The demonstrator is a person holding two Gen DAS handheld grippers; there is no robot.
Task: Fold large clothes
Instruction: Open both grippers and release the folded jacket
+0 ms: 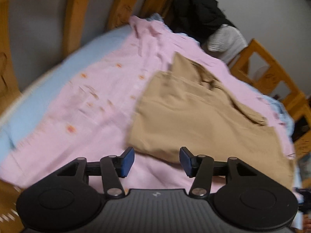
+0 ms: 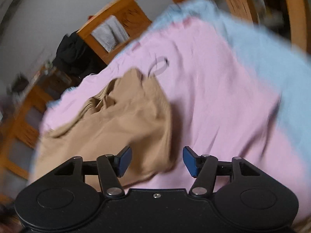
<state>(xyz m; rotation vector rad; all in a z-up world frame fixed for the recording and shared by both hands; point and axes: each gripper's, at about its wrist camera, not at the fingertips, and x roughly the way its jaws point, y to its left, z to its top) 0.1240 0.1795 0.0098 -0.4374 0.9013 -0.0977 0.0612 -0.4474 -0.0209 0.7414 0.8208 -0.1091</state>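
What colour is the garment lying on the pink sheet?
Tan, a plain khaki, with no pattern visible; the garment shows best in the left wrist view.

Motion blur smears the tan garment (image 2: 120, 124), perhaps trousers.

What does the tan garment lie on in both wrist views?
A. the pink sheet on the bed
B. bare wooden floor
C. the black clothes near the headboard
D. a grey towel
A: the tan garment rests directly on the pink sheet, with pink fabric showing around it in both views, while the black clothes sit apart near the wooden frame.
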